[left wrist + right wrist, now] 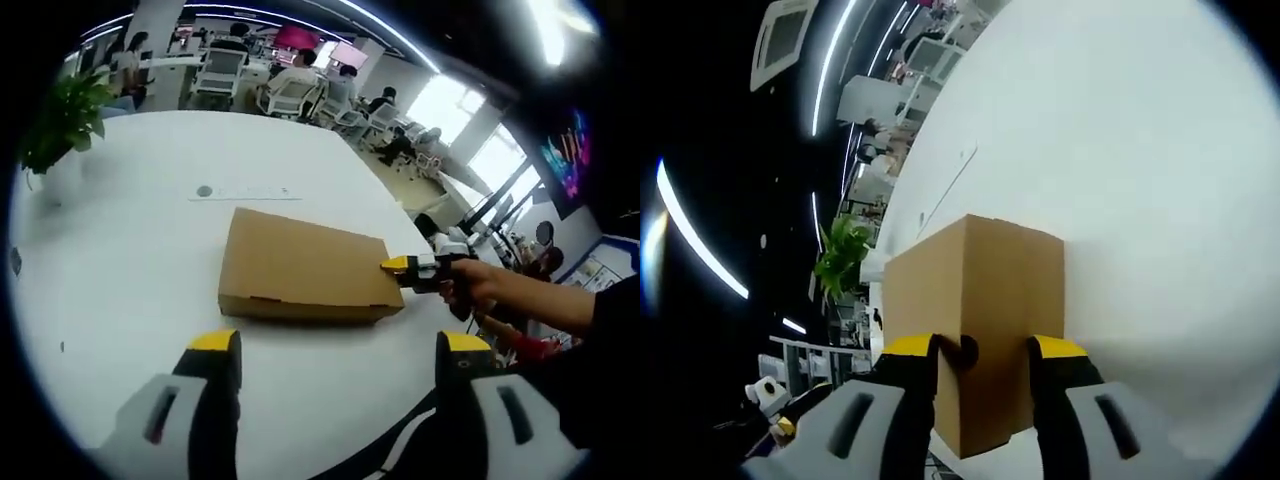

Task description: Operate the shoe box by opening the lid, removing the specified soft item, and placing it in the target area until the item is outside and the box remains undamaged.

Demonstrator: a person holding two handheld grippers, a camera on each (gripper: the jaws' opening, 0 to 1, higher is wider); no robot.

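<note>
Right gripper (980,350) straddles the shoe box (980,300) corner.

The shoe box (305,270) lies flat on the bench (130,260). A potted plant (62,118) stands at the far left edge. The right claw (398,265) is at the box's right end, and the left claw (335,345) is in front of the box.

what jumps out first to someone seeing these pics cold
A flat brown cardboard box lies closed in the middle of a wide white table. The right gripper, held in a person's hand, has its jaws at the box's right end; in the right gripper view they straddle the box edge. The left gripper hangs open on the near side of the box, touching nothing, and a green potted plant stands at the table's far left.
</note>
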